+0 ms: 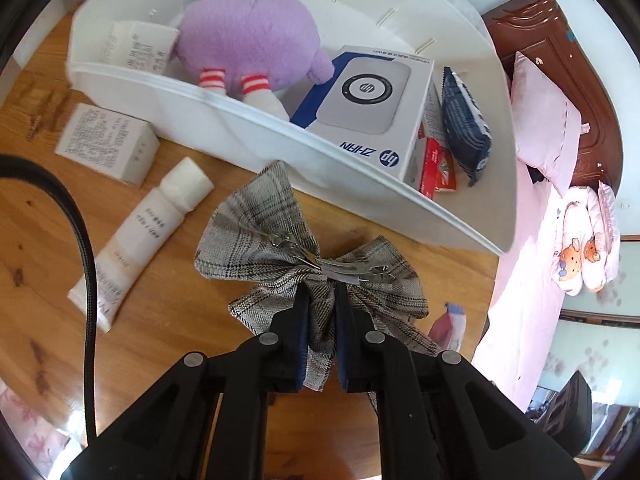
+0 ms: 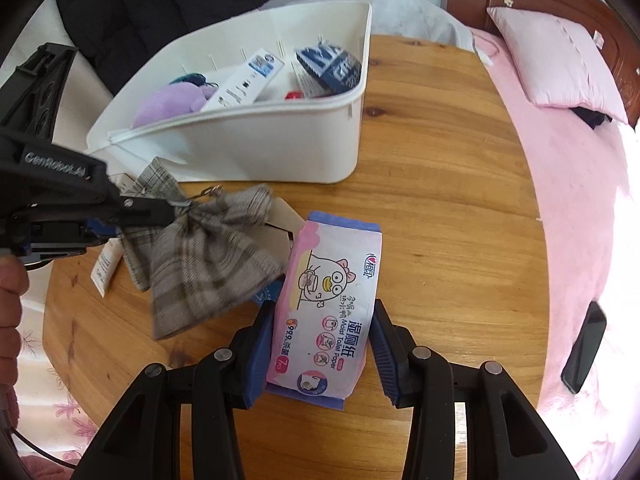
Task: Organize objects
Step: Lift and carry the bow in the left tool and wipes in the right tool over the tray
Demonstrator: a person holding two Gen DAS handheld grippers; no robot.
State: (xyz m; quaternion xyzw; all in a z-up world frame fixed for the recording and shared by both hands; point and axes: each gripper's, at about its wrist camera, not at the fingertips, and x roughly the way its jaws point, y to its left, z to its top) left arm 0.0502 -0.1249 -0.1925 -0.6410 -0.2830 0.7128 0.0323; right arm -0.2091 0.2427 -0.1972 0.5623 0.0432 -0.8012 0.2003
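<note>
Bin (image 1: pixel 280 136) w/ 1 plush (image 1: pixel 248 36), 1 bow (image 1: pixel 280 240) in left gripper (image 1: pixel 322 300), 1 wipes pack (image 2: pixel 332 300)

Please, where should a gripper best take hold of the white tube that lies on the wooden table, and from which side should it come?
Probably the middle of the white tube, from above. It lies flat on the wooden table, so its two long sides are free for the fingers to close across. The small white box sits close beyond the cap end, and a black cable crosses over the crimped end, so the middle seems clearest.
</note>
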